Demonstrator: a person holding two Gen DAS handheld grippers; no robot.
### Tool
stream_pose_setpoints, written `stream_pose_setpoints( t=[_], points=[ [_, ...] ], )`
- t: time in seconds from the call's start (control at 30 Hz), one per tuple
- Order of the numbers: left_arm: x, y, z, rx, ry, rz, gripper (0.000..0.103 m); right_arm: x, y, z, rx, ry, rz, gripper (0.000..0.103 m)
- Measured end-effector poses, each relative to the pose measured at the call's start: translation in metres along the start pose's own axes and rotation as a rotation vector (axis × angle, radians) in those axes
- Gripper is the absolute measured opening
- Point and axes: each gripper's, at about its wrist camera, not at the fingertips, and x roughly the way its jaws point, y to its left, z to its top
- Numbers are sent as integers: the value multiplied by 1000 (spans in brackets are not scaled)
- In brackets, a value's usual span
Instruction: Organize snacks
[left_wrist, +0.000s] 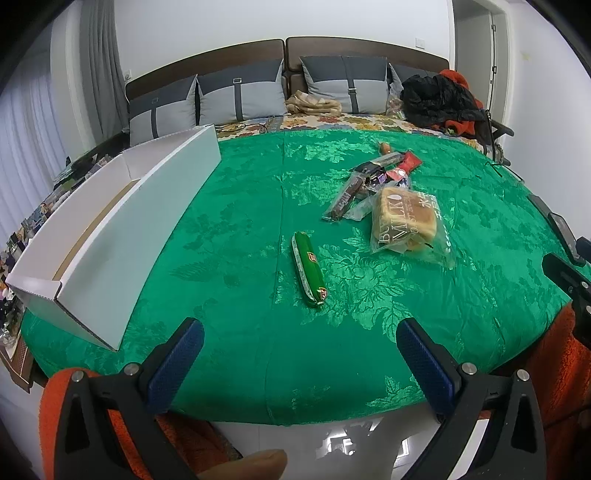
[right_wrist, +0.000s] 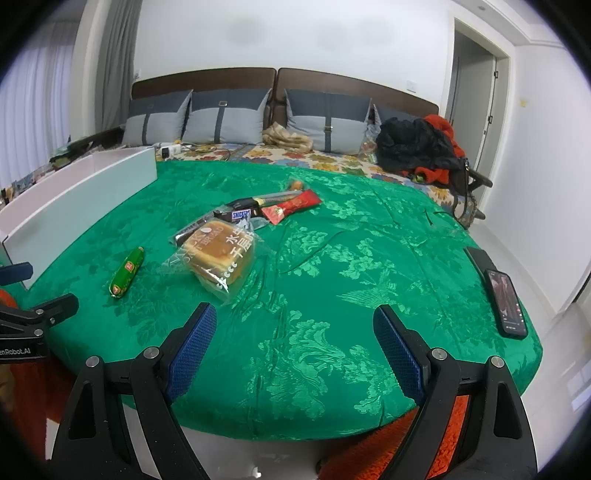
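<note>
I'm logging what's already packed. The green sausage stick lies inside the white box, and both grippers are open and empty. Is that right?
Not quite: the green sausage stick lies on the green bedspread, outside the white box, as the left wrist view shows. The left gripper and right gripper are indeed open and empty.

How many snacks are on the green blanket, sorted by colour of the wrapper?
Green: 1, the sausage stick
Red: 1, the red packet
Clear: 1, the bagged bread
Dark: 2 that can be told apart, the long chocolate bar and the Snickers bar
Total: 5, though the pile overlaps and may hide more. The white box looks empty.
</note>
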Motion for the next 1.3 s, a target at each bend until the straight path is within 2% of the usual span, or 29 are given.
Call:
stream_pose_setpoints(
  t=[1.3],
  points=[
    [7, 0, -4, 7, 28, -2, 103, 8, 6, -7, -14, 18, 7, 89]
  ],
)
